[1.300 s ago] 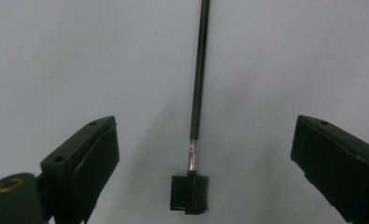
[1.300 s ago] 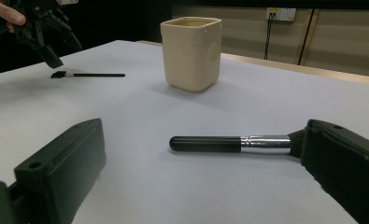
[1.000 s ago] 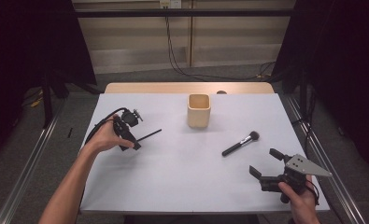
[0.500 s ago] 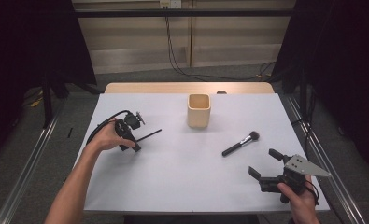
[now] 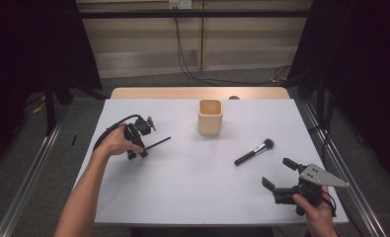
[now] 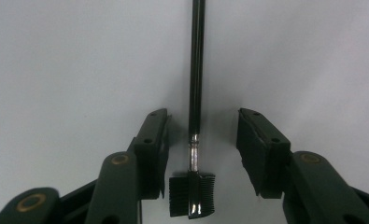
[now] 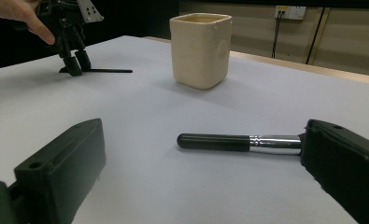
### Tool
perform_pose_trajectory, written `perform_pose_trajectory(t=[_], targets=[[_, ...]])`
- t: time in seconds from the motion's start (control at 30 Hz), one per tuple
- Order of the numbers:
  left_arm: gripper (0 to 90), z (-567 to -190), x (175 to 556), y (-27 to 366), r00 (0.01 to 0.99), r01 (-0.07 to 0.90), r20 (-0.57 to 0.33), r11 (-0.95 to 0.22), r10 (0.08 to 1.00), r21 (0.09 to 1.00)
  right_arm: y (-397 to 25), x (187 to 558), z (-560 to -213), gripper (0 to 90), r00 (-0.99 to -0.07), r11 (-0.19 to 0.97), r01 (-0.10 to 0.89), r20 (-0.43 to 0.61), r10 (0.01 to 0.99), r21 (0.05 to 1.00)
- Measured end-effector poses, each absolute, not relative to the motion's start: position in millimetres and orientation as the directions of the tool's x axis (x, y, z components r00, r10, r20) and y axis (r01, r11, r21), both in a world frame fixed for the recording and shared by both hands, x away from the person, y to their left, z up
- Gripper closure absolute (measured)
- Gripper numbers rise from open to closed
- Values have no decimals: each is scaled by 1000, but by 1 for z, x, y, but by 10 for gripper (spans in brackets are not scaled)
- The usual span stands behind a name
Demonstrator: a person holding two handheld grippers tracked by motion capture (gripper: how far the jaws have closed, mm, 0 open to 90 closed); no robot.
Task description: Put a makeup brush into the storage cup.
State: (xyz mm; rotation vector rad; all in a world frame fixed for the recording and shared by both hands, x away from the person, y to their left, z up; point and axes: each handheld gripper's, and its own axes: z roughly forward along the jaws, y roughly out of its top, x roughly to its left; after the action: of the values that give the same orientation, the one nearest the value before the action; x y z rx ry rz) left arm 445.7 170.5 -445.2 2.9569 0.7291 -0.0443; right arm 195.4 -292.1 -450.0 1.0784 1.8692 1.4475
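A thin black brush [image 5: 158, 143] with a small comb head [image 6: 192, 194] lies on the white table [image 5: 192, 197] at the left. My left gripper [image 5: 137, 150] stands over its head end, tips down. It is open, with one jaw on each side of the handle [image 6: 196, 70] and a gap on both sides. A thicker makeup brush [image 5: 254, 151] with a black handle [image 7: 215, 141] and a silver ferrule lies at the right. My right gripper [image 5: 277, 172] is open and wide near the front right corner, and that handle lies ahead between its jaws [image 7: 202, 156].
A cream square cup [image 5: 210, 117] stands upright at the back centre of the table, and is also seen in the right gripper view [image 7: 201, 49]. The wooden table edge [image 5: 197, 93] runs behind it. Cables hang on the far wall.
My left gripper has sunk slightly toward the table around the thin brush. The right gripper and the other things have not moved.
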Motion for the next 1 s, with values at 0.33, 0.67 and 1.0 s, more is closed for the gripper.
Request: perform_pose_trajectory(t=[0.33, 0.67, 1.0], targets=[[808, -445, 448, 165, 890, 455, -49, -889, 453, 47, -292, 195, -450, 0, -538, 104, 266, 58, 841, 958], [861, -446, 448, 165, 885, 463, -73, -885, 459, 51, -291, 195, -451, 0, -546, 107, 269, 60, 836, 957], [863, -445, 444, 167, 875, 483, -58, -873, 480, 72, -292, 195, -451, 0, -539, 103, 270, 62, 840, 957]])
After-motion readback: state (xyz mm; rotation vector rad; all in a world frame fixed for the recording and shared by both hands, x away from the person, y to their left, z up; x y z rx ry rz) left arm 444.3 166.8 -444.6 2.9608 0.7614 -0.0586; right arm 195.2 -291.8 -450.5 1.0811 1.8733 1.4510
